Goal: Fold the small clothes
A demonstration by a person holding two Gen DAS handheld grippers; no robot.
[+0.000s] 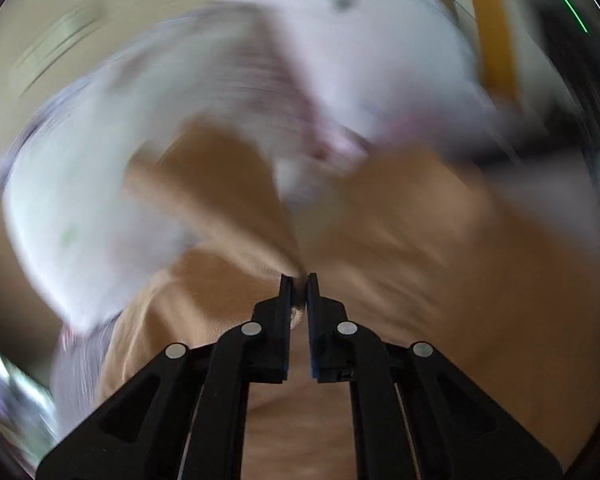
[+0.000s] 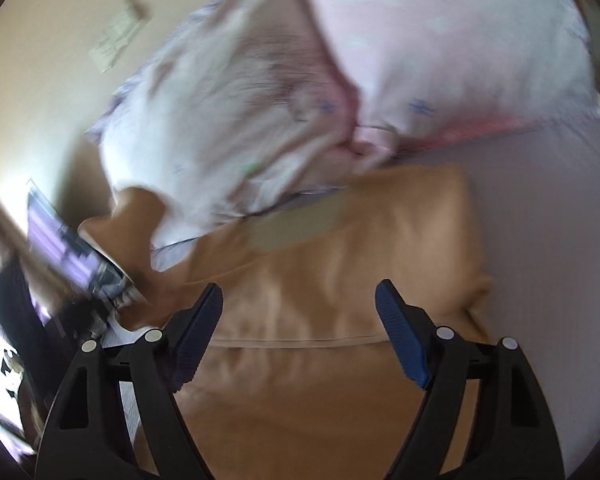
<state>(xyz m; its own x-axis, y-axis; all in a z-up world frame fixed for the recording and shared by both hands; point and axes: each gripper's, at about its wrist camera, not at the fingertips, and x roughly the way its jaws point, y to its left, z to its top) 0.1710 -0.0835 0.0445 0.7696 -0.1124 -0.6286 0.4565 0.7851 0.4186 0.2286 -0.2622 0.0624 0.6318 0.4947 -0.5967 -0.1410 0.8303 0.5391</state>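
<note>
Pinching tan garment (image 1: 400, 240), left gripper (image 1: 299, 280)

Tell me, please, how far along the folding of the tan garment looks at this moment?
Done: nothing reads as finished; the white and pink clothes lie loose in a heap beyond it. In hand: the left gripper is shut on a bunched edge of the tan garment, while the right gripper hovers open over it. Left: completing the tan fold, then the heap. Blur hides finer detail.
</note>
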